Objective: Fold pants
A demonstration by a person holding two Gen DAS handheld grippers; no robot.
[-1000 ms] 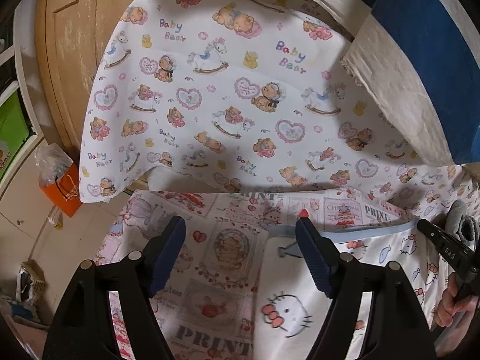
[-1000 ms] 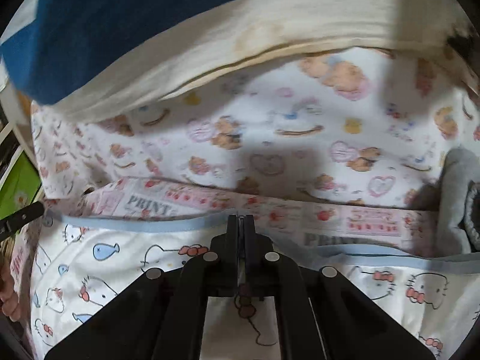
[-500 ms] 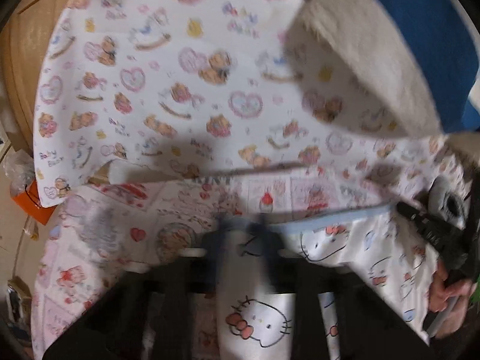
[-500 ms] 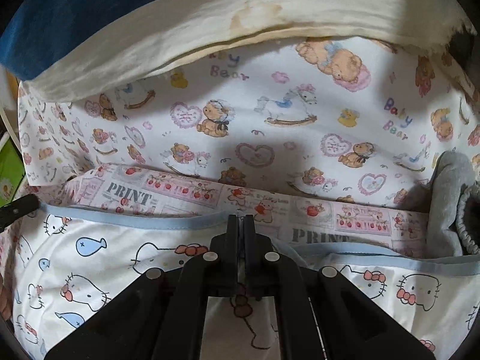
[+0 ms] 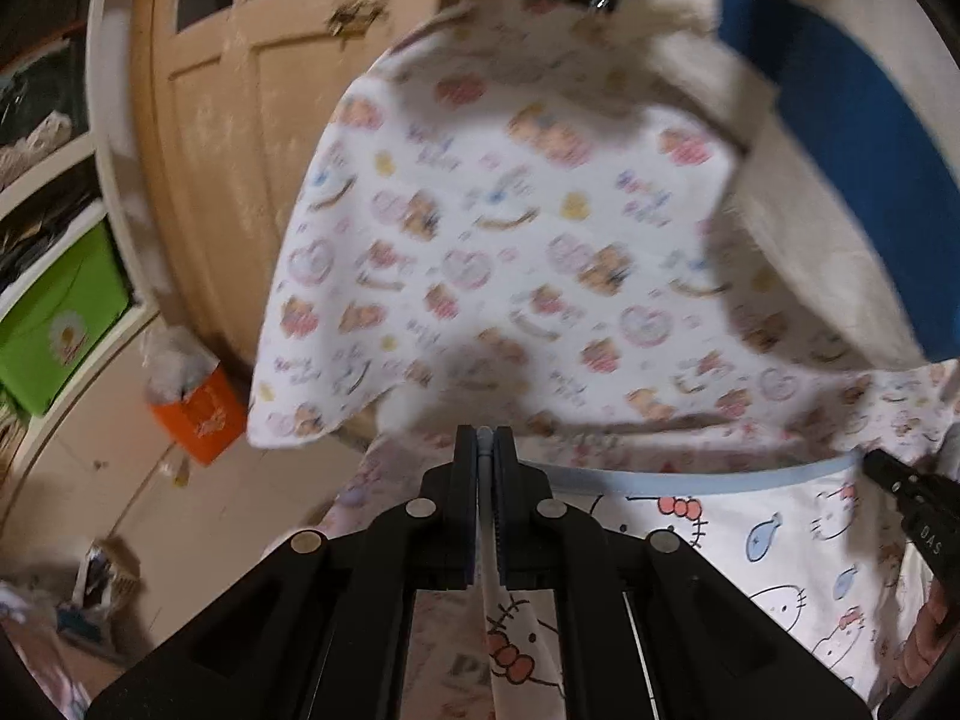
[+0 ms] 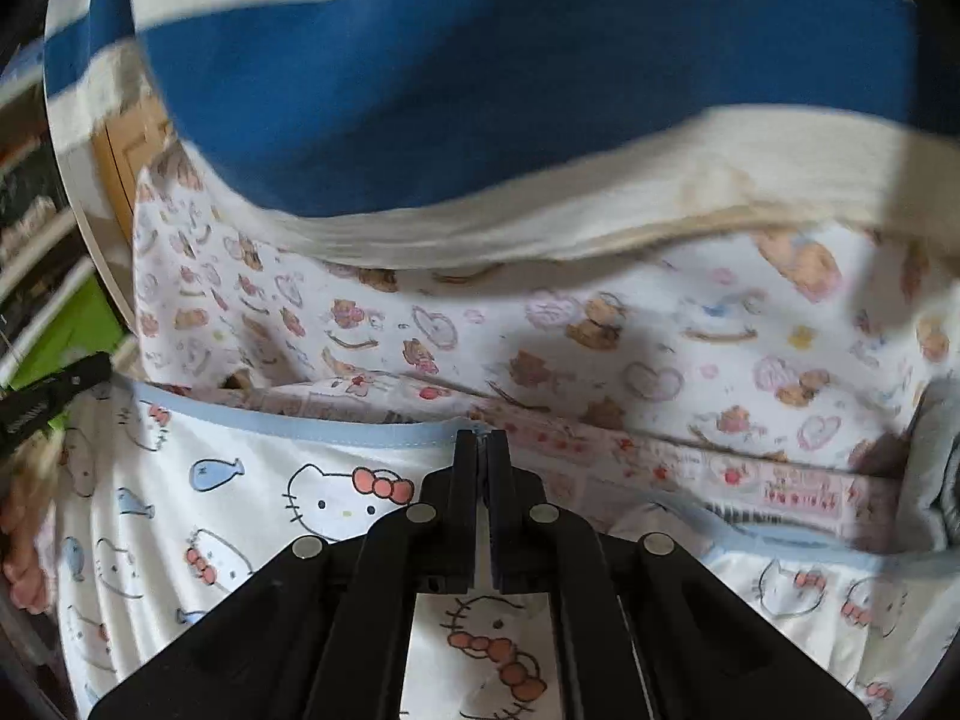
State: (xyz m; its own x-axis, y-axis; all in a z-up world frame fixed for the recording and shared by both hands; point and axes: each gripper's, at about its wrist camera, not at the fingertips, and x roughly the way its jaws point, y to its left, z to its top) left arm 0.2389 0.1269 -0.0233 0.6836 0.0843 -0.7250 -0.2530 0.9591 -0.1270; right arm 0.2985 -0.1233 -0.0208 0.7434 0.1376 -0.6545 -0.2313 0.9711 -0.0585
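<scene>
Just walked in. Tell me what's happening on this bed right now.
A person is folding a pair of cat-print pants with a handheld gripper in each hand. The left gripper is shut on the light blue waistband at one end, and the right gripper is shut on the same band further along. The pants lie over a patterned cloth, with a teddy-bear print sheet and a blue and cream blanket behind. No fold is visible yet.

Motion blur smears the teddy-bear print sheet (image 5: 540,252) beyond legibility in the left wrist view. The cat-print pants (image 6: 252,516) run off the right wrist view's lower edge, their legs unseen. A grey garment (image 6: 936,456) is cut by the right edge, its kind unclear.
</scene>
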